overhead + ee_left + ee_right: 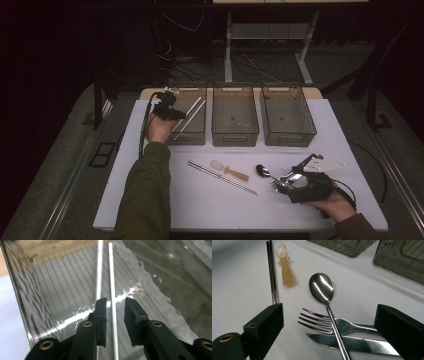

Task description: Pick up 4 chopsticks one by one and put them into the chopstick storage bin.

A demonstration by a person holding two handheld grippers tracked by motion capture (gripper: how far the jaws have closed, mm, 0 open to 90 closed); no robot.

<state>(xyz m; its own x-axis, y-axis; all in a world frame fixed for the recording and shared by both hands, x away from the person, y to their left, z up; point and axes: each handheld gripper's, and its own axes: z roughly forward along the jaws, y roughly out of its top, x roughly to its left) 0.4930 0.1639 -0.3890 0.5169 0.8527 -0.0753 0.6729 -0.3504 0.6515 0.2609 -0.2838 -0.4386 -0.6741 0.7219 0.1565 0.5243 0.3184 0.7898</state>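
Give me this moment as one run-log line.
left gripper: open over chopsticks in left bin | right gripper: open around spoon, fork, knife

White tabletop. Three smoky clear plastic bins at the far edge; middle bin and right bin hold nothing I can make out. Mid-table: dark metal chopstick pair lying diagonal, small orange plastic spoon just beside it, bowl pointing left. Grey carpet floor around, loose cables and white desk legs behind.
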